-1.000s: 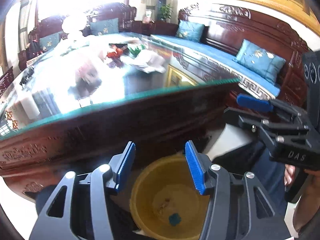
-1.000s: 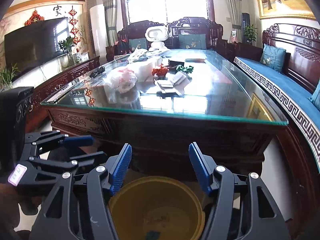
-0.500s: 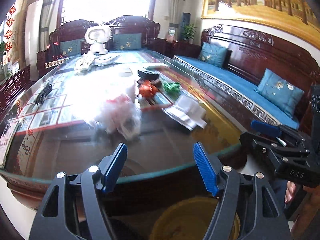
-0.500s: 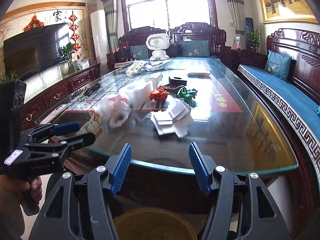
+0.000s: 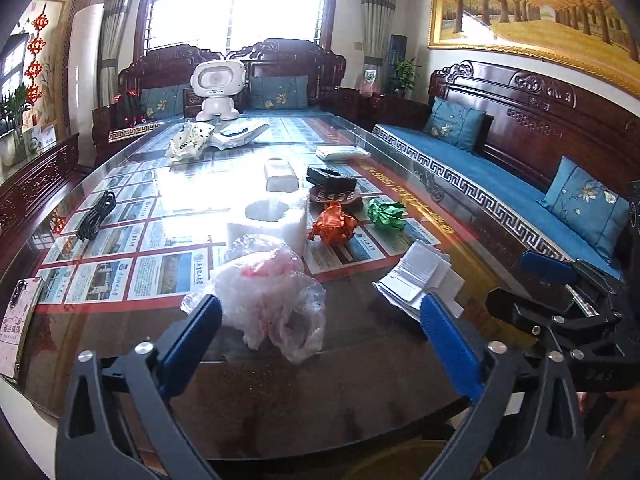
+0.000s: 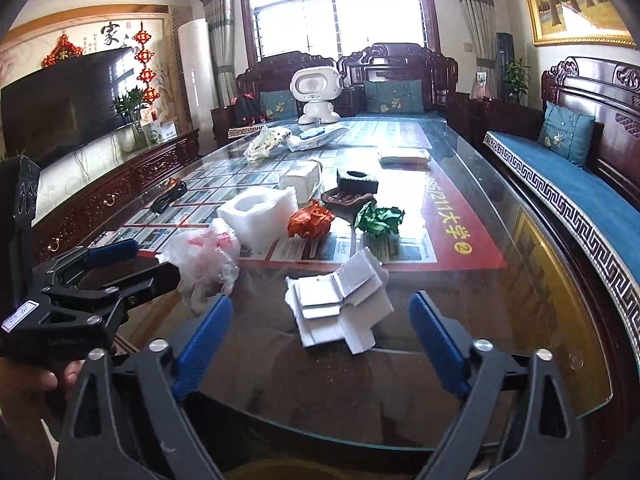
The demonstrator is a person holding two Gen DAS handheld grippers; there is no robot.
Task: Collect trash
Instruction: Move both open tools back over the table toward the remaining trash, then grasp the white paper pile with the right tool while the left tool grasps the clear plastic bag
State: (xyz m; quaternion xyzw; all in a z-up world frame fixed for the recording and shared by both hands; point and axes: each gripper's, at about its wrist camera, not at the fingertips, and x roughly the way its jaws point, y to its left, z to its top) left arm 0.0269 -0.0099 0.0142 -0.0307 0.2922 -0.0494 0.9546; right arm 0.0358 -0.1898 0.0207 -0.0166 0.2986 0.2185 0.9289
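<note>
A crumpled clear plastic bag [image 5: 272, 300] lies on the glass table just beyond my open, empty left gripper [image 5: 320, 340]. It also shows in the right wrist view [image 6: 204, 260]. White folded paper scraps [image 6: 340, 304] lie just beyond my open, empty right gripper [image 6: 320, 336]; they show in the left wrist view [image 5: 420, 280] too. Farther back lie a white foam block [image 5: 272, 220], an orange crumpled wrapper [image 5: 334, 226] and a green crumpled wrapper [image 5: 386, 214]. The yellow bin's rim [image 5: 400, 464] peeks below the table edge.
A long glass-topped wooden table [image 6: 500, 320] carries a black tray [image 6: 356, 182], a white box [image 6: 300, 178], a black cable [image 5: 96, 216], a white robot toy [image 6: 316, 94] and more wrappers at the far end. Blue-cushioned benches [image 6: 560, 176] run along the right.
Both grippers have risen from over the yellow bin below the table edge to above the tabletop and moved forward toward the trash. Both stayed open.
</note>
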